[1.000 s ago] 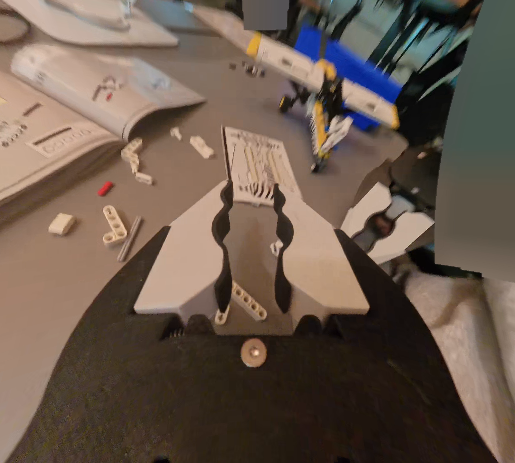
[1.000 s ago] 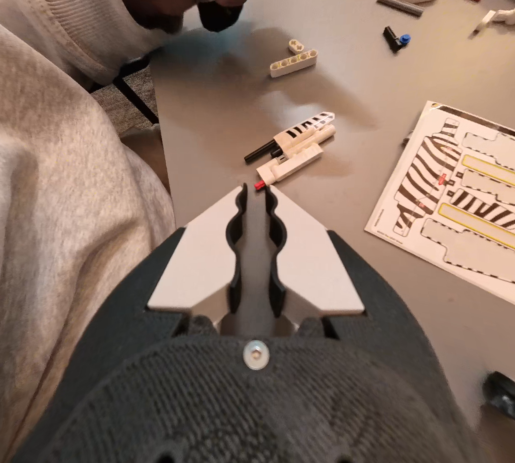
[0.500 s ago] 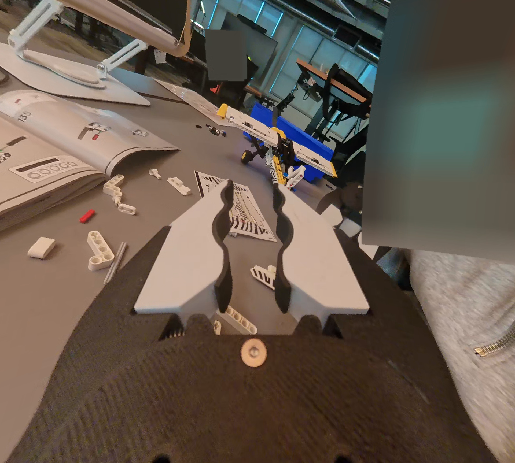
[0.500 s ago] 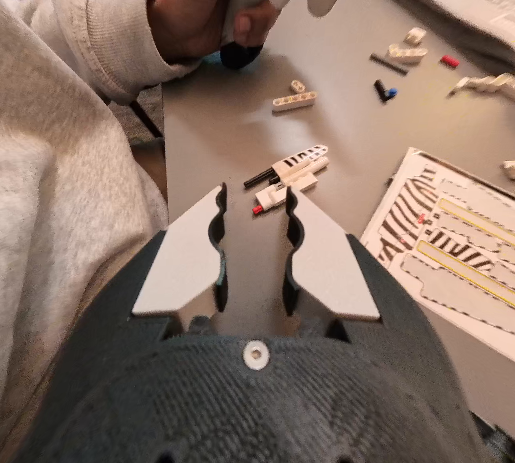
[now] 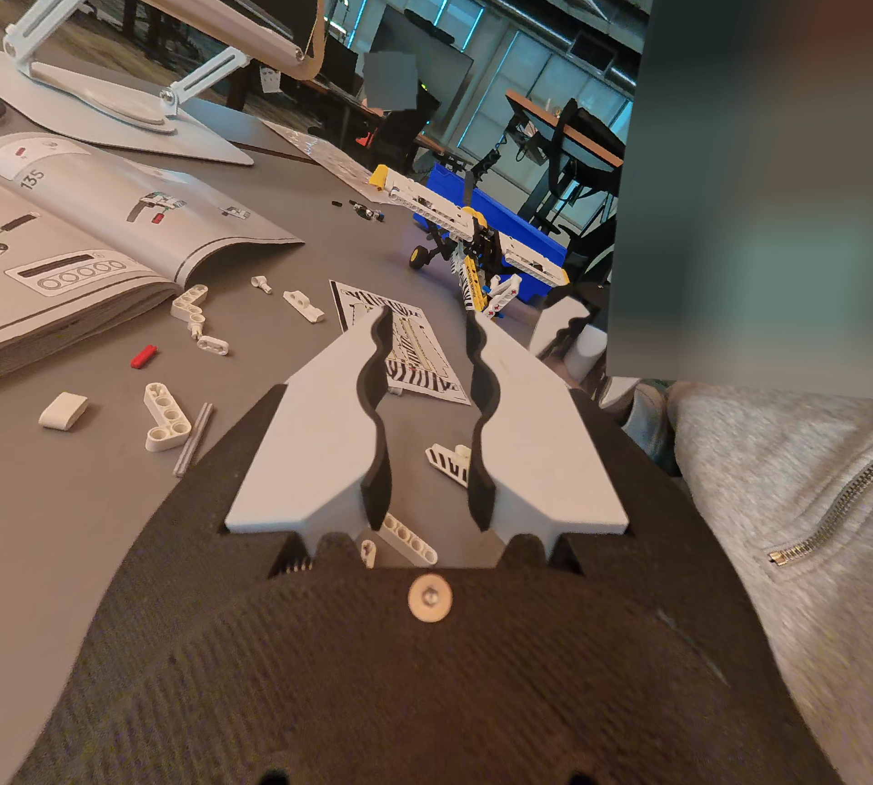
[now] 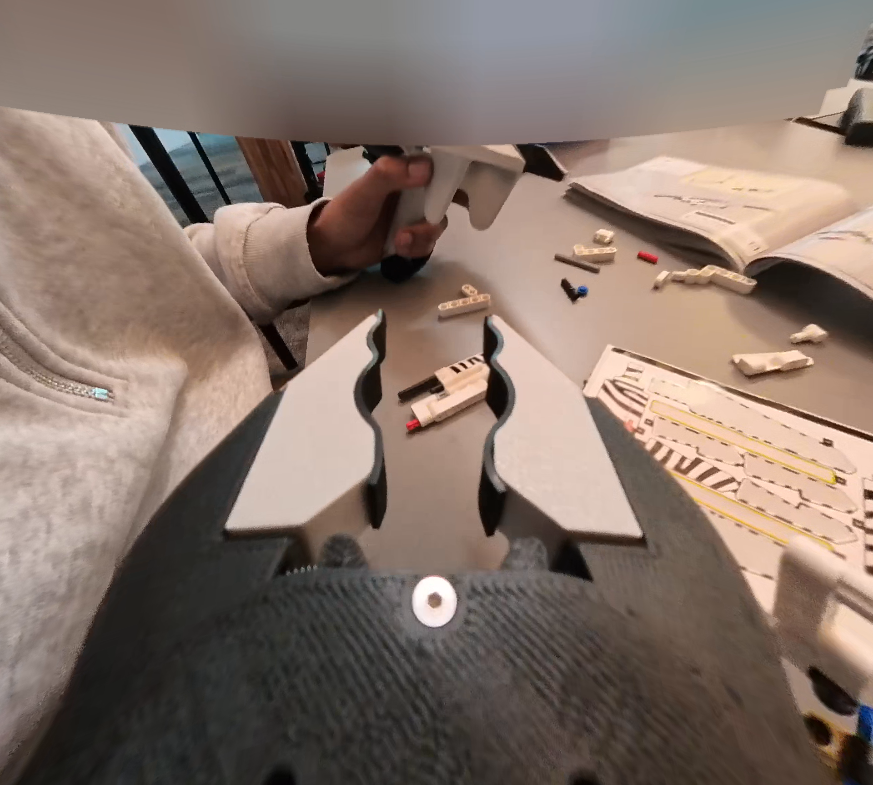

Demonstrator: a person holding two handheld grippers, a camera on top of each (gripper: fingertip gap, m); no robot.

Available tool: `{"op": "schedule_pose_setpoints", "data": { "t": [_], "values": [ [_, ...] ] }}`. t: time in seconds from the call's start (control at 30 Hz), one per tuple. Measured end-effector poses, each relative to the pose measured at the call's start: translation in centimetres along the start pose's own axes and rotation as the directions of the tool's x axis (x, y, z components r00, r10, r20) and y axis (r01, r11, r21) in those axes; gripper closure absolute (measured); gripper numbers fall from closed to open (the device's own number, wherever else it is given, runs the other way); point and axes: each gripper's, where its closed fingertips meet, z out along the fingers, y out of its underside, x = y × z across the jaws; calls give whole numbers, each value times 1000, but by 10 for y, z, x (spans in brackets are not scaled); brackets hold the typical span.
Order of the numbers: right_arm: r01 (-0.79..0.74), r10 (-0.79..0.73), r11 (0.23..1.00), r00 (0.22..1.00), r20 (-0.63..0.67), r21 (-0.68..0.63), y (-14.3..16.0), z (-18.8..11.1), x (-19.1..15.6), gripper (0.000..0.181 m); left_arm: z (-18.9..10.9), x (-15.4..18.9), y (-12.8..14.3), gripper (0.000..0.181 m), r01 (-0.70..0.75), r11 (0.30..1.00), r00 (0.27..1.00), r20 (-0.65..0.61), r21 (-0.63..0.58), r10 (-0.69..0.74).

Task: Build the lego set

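My left gripper is open and empty, held above the grey table. Below its jaws lie a small white sub-assembly with a zebra-striped sticker and a white beam. My right gripper is open and empty. The same sub-assembly, with a black axle and a red pin, lies on the table between its fingers. The yellow-and-white plane model stands farther back. A zebra sticker sheet lies ahead; it also shows in the right wrist view.
An open instruction booklet lies on the left, with loose pieces nearby: a white L-beam, a grey axle, a red pin. A blue bin and a monitor stand stand behind. A hand holds the left gripper's handle. About 11 cm separates my left fingertips from my right.
My right gripper has opened wider and pulled back, so the sub-assembly now lies between its fingers. My left gripper has tilted up from the table and stays open.
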Motion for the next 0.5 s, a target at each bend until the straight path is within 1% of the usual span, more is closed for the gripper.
{"op": "schedule_pose_setpoints", "data": {
  "t": [0.13,0.3,0.5],
  "values": [
    [-3,3,1000,1000,-6,-27,3,3,2,135,1,1,0,150,23,1000,999,-22,2,-23],
    [29,-31,997,999,-32,-66,8,8,3,135,1,4,0,148,45,999,998,-50,9,-44],
    [9,-12,997,999,-39,-77,9,10,6,134,1,7,2,148,70,998,994,-82,-9,-70]
  ]
}}
